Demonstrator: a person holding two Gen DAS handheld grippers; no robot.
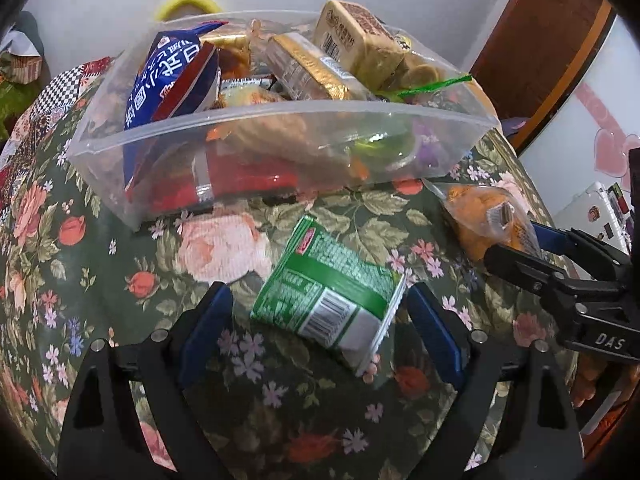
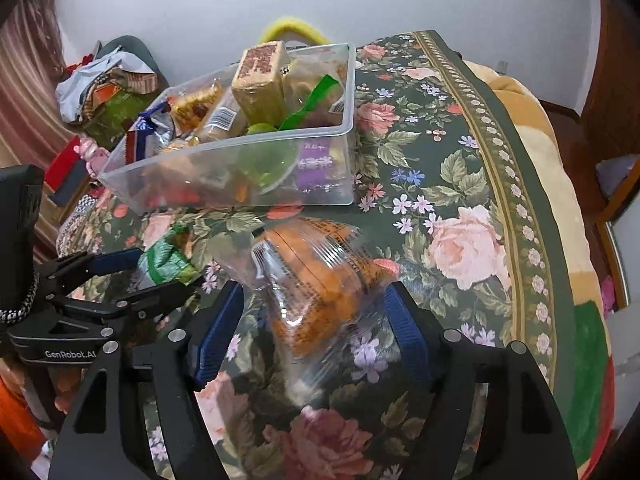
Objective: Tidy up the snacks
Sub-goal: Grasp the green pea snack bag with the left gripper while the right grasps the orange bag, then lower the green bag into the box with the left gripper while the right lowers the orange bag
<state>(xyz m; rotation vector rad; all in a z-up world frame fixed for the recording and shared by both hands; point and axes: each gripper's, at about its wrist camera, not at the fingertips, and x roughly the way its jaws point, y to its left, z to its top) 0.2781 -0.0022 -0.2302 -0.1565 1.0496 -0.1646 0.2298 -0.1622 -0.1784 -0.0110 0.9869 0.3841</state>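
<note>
A clear plastic bin full of snack packs stands on the floral cloth; it also shows in the right wrist view. A green snack pack lies on the cloth between the open fingers of my left gripper, which do not press it. The same pack shows in the right wrist view. A clear bag of orange snacks lies between the fingers of my right gripper, which stand wide around it. That bag and the right gripper show at right in the left wrist view.
The floral cloth stretches out to the right of the bin, up to its bordered edge. A heap of cloth and bags lies at the far left. A yellow ring sits behind the bin.
</note>
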